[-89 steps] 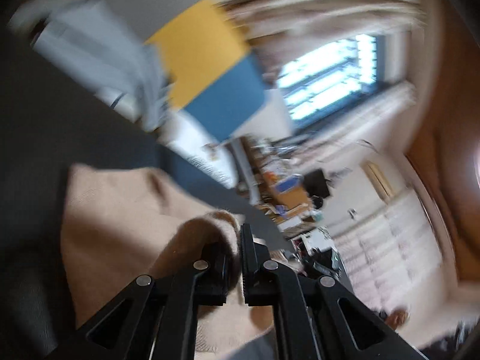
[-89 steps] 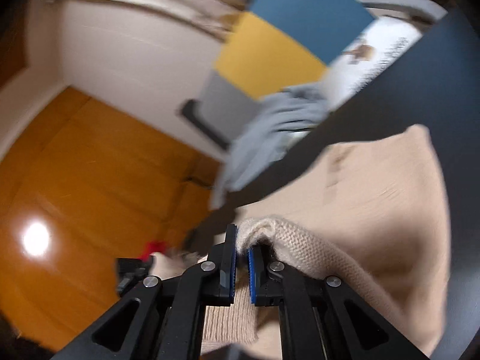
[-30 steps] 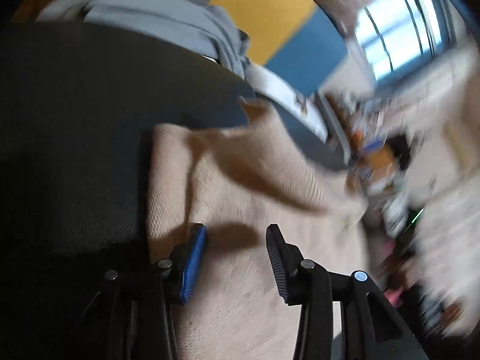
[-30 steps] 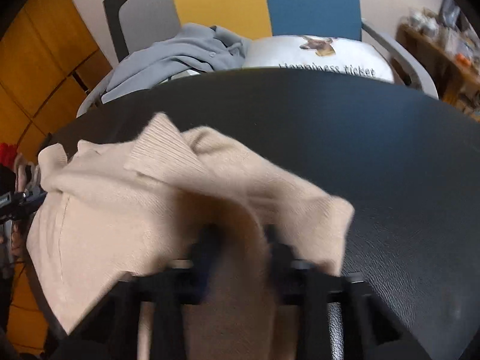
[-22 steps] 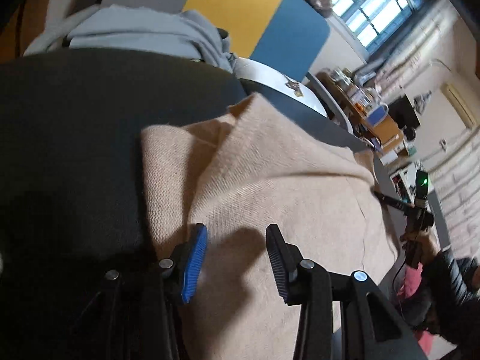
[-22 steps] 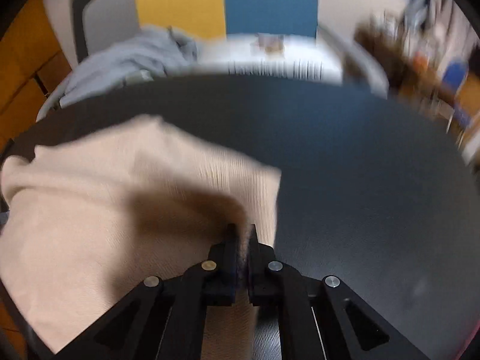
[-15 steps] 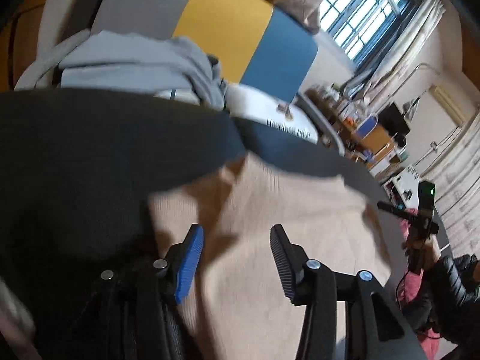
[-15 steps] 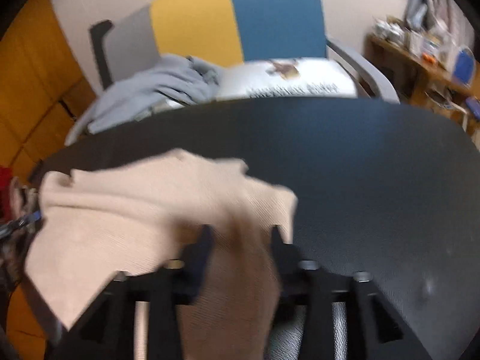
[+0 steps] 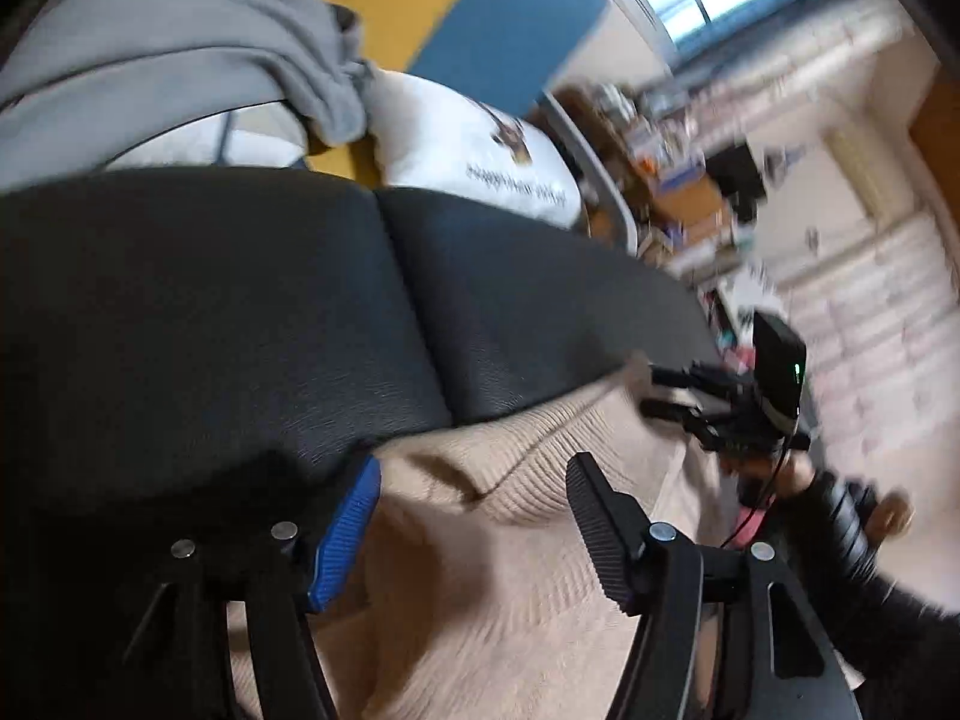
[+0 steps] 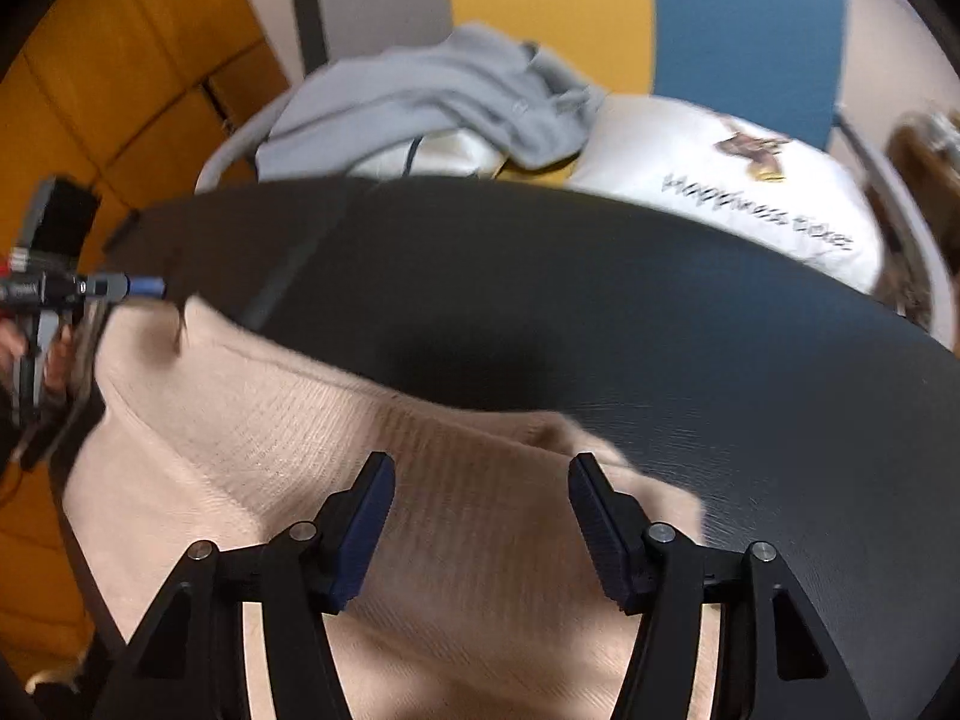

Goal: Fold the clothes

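A beige knit sweater (image 9: pixel 480 570) lies folded on the black table (image 9: pixel 240 300), its far edge crossing the lower half of both views. My left gripper (image 9: pixel 474 468) hovers over that far edge. Its jaws are opening wide, with cloth beneath them but nothing pinched. In the right wrist view my right gripper (image 10: pixel 480 462) stands open over the sweater (image 10: pixel 300 420) near its right corner. Its jaws are closing a little, and the pads do not press on the knit. Each gripper also shows in the other's view, the right gripper (image 9: pixel 651 389) in a hand and the left gripper (image 10: pixel 153 287) at the sweater's left end.
Behind the table (image 10: pixel 600 312) stands a chair (image 10: pixel 738 12) with a yellow and blue back. On it lie a grey hoodie (image 10: pixel 432 90) and a white printed cushion (image 10: pixel 720 180). Orange wooden panels (image 10: pixel 120 60) fill the left; cluttered shelves (image 9: pixel 672 180) and a window are on the right.
The right gripper let go of the sweater and opened. The left jaws spread wider. Both views shifted, so the sweater sits lower and more bare table shows beyond it.
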Available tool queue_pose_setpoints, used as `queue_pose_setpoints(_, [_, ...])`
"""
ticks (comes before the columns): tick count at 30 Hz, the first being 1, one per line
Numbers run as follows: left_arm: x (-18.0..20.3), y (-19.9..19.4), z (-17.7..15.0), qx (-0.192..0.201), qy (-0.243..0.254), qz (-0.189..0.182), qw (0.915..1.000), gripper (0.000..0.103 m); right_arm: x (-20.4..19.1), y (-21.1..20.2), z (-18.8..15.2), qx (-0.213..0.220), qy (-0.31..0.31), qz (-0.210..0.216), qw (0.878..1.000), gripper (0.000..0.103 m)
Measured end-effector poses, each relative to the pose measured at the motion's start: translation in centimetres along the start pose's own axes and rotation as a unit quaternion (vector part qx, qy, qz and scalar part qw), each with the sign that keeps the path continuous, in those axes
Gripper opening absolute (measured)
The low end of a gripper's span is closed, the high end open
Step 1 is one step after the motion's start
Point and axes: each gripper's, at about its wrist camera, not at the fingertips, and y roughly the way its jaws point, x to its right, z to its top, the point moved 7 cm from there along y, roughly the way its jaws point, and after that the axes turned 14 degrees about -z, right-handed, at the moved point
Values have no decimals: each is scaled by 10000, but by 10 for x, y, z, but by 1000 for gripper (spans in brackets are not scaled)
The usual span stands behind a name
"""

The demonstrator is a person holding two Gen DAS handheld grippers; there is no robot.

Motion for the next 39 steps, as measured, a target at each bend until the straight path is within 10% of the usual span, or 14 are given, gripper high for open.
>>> queue_pose_setpoints(8, [34,70,-30,-1637,1821,1153,9627,64,-13,3,-14,216,-353,-391,9984,28])
queue_pose_setpoints(12, [46,61,-23,-1168,1940,1364,9644,14,-19,2,-13,352,-423,-512,9972,23])
queue_pose_setpoints(26, [75,7,32,710,2113,2066,9527,15,-13,-44,8,1330,60,-883,9872,7])
queue_pose_setpoints(29, [53,-3,44,1028,1778,2735,9397,19,-8,-42,13,1369,227,-966,9856,7])
queue_pose_setpoints(34, [17,-24,27,1291,619,1913,9710,28,0,-25,15,1273,500,-1308,9819,8])
queue_pose_setpoints(39, [-23,-18,-4,783,-391,867,9924,43,3,-43,3,1590,944,-945,9782,36])
